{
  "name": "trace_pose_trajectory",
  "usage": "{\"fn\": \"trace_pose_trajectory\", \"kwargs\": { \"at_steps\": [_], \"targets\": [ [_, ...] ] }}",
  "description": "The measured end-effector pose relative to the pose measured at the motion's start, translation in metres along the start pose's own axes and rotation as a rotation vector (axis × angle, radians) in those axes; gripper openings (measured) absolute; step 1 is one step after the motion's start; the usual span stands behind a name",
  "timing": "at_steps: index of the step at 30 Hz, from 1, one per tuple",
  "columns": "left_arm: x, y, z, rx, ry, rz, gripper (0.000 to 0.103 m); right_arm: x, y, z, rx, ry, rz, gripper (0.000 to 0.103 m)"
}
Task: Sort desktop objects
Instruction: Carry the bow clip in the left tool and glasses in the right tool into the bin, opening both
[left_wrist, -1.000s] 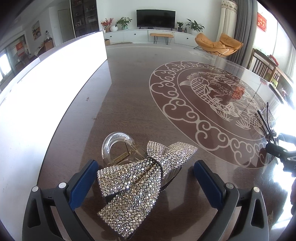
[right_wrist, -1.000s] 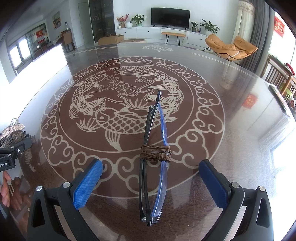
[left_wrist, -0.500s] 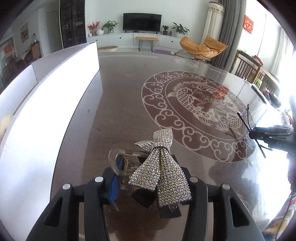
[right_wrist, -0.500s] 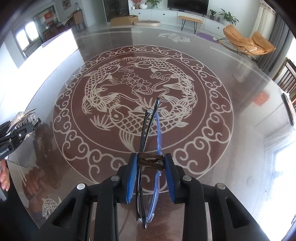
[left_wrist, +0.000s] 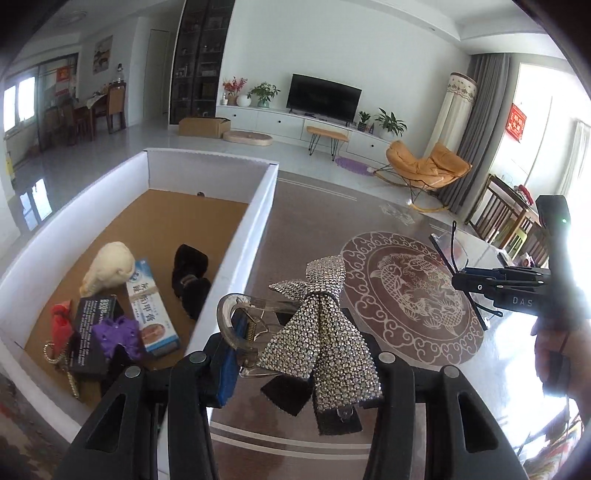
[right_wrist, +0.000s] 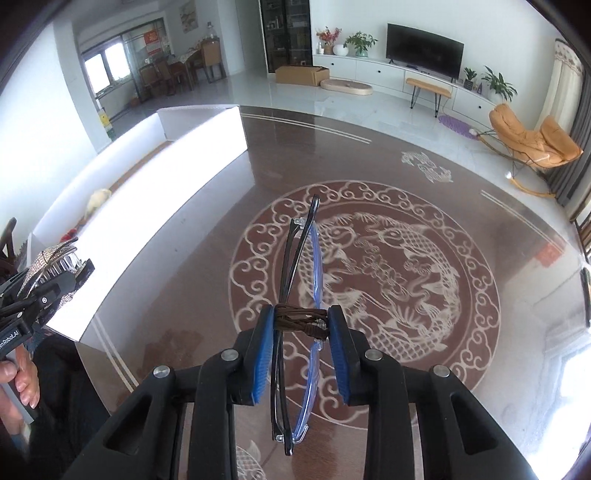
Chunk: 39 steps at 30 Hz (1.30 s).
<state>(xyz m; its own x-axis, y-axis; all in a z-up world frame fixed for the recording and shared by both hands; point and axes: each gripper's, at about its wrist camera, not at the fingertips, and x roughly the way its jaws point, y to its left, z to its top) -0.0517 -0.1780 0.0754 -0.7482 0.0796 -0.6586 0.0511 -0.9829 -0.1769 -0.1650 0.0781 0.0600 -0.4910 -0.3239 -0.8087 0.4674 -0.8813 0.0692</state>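
left gripper clamps rhinestone bow hair claw, airborne beside white cardboard box | right gripper clamps folded black-blue glasses above table | I'd clear the box wall before releasing

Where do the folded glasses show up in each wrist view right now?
Left wrist: the folded glasses sit at the right edge, gripped by the right claw, above the table.
Right wrist: centre, running from the bottom up, clamped at their brown cord wrap.
Shared landmark: the white box, left of the fish medallion in both.
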Motion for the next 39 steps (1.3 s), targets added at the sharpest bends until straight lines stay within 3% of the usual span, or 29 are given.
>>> {"fn": "trace_pose_trajectory", "kwargs": {
  "at_steps": [4, 8, 12, 16, 18, 22, 27, 31, 35, 39],
  "targets": [
    [-0.013, 0.067, 0.025, -0.047, -0.009, 0.153, 0.047, 0.001, 0.082, 0.054, -0.066, -0.077, 0.134, 0.030],
    [-0.002, 0.133, 0.030, -0.115, 0.065, 0.272, 0.047, 0.019, 0.174, 0.096, -0.116, -0.103, 0.260, 0.030],
    [0.022, 0.168, 0.020, -0.166, 0.155, 0.312, 0.047, 0.063, 0.253, 0.115, -0.183, -0.051, 0.309, 0.030],
    [0.041, 0.181, 0.003, -0.203, 0.219, 0.324, 0.048, 0.123, 0.293, 0.108, -0.212, 0.068, 0.263, 0.032],
    [0.043, 0.182, -0.006, -0.198, 0.238, 0.339, 0.049, 0.147, 0.300, 0.100, -0.216, 0.148, 0.246, 0.037],
    [0.034, 0.175, -0.010, -0.158, 0.187, 0.377, 0.072, 0.147, 0.302, 0.089, -0.265, 0.132, 0.202, 0.082],
    [0.004, 0.161, 0.001, -0.191, 0.039, 0.392, 0.102, 0.113, 0.275, 0.099, -0.252, 0.100, 0.173, 0.092],
    [-0.010, 0.145, 0.009, -0.227, -0.001, 0.440, 0.103, 0.091, 0.248, 0.113, -0.212, 0.091, 0.124, 0.103],
    [-0.016, 0.135, 0.014, -0.293, 0.054, 0.446, 0.103, 0.072, 0.233, 0.115, -0.230, 0.059, 0.067, 0.103],
    [-0.033, 0.122, 0.014, -0.276, 0.013, 0.478, 0.103, 0.061, 0.222, 0.114, -0.234, 0.041, 0.049, 0.103]
  ]
}}
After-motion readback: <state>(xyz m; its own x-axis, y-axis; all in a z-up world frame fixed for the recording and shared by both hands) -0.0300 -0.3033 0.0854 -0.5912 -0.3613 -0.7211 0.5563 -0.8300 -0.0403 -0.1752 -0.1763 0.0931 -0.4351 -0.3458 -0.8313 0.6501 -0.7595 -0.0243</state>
